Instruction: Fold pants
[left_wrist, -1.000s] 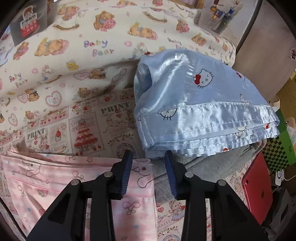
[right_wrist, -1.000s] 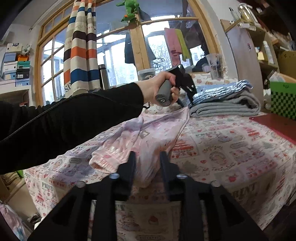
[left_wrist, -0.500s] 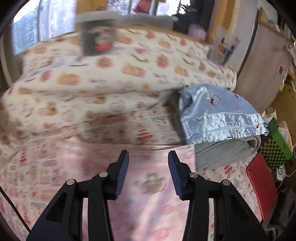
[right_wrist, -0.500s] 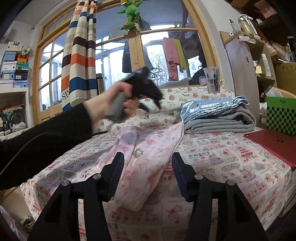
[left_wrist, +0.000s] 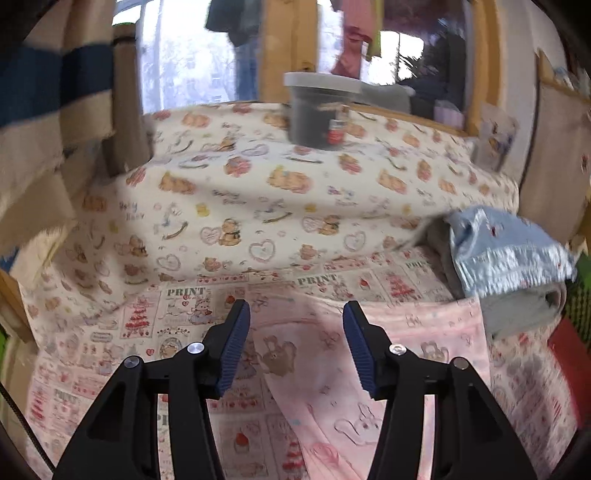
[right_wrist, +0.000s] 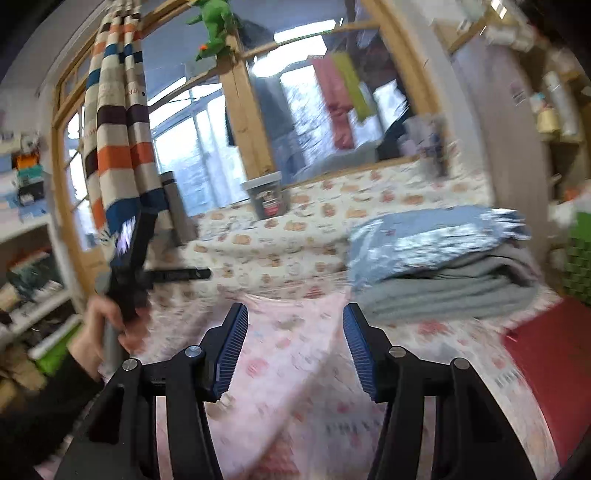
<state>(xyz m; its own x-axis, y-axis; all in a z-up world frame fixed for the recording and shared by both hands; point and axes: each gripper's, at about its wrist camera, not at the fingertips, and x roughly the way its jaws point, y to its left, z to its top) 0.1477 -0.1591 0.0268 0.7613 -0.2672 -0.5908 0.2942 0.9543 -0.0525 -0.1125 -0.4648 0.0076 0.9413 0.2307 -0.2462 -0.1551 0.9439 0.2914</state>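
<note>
Pants (left_wrist: 369, 373) of pink printed cloth lie spread on the tabletop (left_wrist: 110, 354), which is covered with a patterned sheet. In the left wrist view they reach from the lower edge of the picture up to just beside the folded stack on the right, and one straight hem runs toward that stack. In the right wrist view the pants (right_wrist: 295, 369) fill the space under the claw, blurred.

The left claw (left_wrist: 295, 347) hangs over the pants with its jaws wide apart and nothing between them. The right claw (right_wrist: 295, 349) likewise stands open and empty above the pink cloth. In the right wrist view the left hand (right_wrist: 99, 332) shows at the left edge, gripping the handle of its tool, raised clear of the tabletop.

A stack of folded clothes sits at the right: a blue satin piece (left_wrist: 506, 254) on top of a gray piece (left_wrist: 521, 310). The same blue piece (right_wrist: 432, 240) and gray piece (right_wrist: 443, 291) show in the right wrist view. A bear-print cushion (left_wrist: 295, 192) rises behind the tabletop, with a gray tub (left_wrist: 317, 110) on it. A red slab (right_wrist: 554, 354) lies at the right edge. A striped curtain (right_wrist: 118, 125) hangs by the window.
</note>
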